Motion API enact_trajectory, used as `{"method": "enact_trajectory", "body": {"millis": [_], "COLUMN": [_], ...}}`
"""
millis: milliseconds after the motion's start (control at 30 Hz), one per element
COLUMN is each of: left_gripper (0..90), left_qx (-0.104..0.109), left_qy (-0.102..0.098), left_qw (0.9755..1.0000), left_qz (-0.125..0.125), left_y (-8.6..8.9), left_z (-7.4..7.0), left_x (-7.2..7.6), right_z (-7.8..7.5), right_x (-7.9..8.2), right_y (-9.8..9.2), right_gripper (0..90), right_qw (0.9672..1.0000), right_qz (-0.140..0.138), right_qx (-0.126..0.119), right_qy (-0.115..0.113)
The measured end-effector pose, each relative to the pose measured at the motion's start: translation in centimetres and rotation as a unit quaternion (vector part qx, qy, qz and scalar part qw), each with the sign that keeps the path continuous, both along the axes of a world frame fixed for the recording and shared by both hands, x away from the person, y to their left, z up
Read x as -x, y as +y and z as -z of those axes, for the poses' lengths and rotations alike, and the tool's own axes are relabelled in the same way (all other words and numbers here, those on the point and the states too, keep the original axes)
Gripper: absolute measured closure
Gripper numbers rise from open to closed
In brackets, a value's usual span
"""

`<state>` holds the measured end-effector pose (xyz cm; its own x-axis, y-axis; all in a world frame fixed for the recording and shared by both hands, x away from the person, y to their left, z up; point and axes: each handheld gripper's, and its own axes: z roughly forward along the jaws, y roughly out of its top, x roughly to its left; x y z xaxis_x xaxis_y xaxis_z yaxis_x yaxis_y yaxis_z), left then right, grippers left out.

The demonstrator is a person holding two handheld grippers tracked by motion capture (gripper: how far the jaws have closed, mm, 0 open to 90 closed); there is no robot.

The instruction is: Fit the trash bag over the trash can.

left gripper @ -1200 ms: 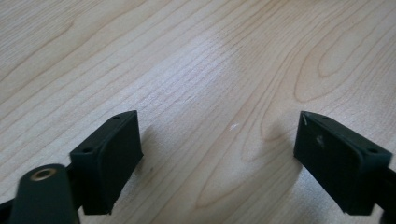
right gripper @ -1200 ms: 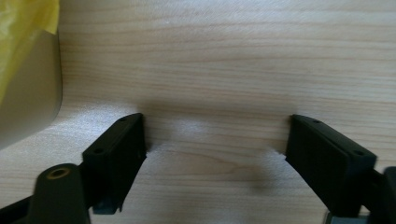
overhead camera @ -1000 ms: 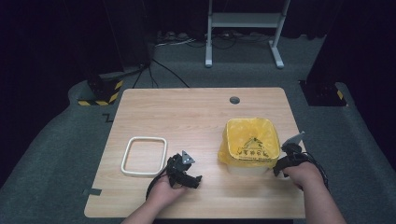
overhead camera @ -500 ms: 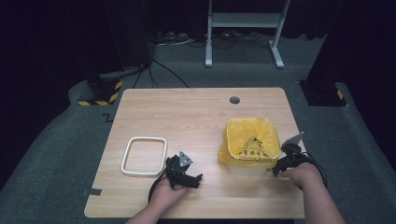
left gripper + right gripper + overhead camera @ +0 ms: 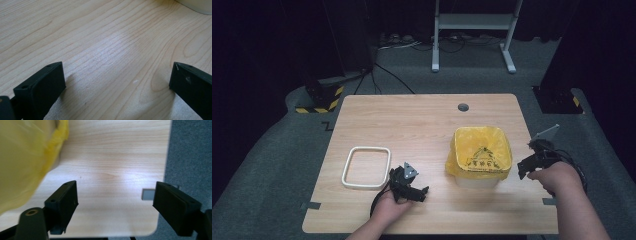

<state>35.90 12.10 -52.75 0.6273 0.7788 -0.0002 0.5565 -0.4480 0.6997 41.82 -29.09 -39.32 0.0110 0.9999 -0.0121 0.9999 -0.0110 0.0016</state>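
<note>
Two grippers are seen: the right gripper point(image 5: 523, 167) is held just beside the yellow-lined bin point(image 5: 482, 156) at the desk's point(image 5: 422, 125) right, fingers wide though just narrowing, nothing between; the left gripper point(image 5: 422, 192) rests wide-fingered, empty.

bins: 1 point(image 5: 482, 165) | yellow bags: 1 point(image 5: 477, 142) | frames: 1, perhaps a tray point(image 5: 367, 167)
</note>
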Motion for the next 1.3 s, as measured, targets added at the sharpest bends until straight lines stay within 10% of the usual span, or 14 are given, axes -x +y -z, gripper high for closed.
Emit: {"method": "enact_trajectory", "body": {"millis": [533, 1300], "left_gripper": [0.4, 0.5], "left_qx": [0.0, -0.003], "left_qy": [0.001, 0.003], "left_qw": [1.0, 1.0], "left_qz": [0.002, 0.004], "left_y": [0.0, 0.0], "left_z": [0.0, -0.1], "left_x": [0.0, -0.1], "right_z": [-8.4, -8.7], "right_x": [-0.9, -2.9], "right_y": [3.4, 14.8], "right_gripper": [23.4, 25.4], "right_qw": [0.9992, 0.9945], "right_qz": [-0.005, -0.098], "right_qx": [0.012, 0.024], "right_qy": [-0.039, -0.027]}}
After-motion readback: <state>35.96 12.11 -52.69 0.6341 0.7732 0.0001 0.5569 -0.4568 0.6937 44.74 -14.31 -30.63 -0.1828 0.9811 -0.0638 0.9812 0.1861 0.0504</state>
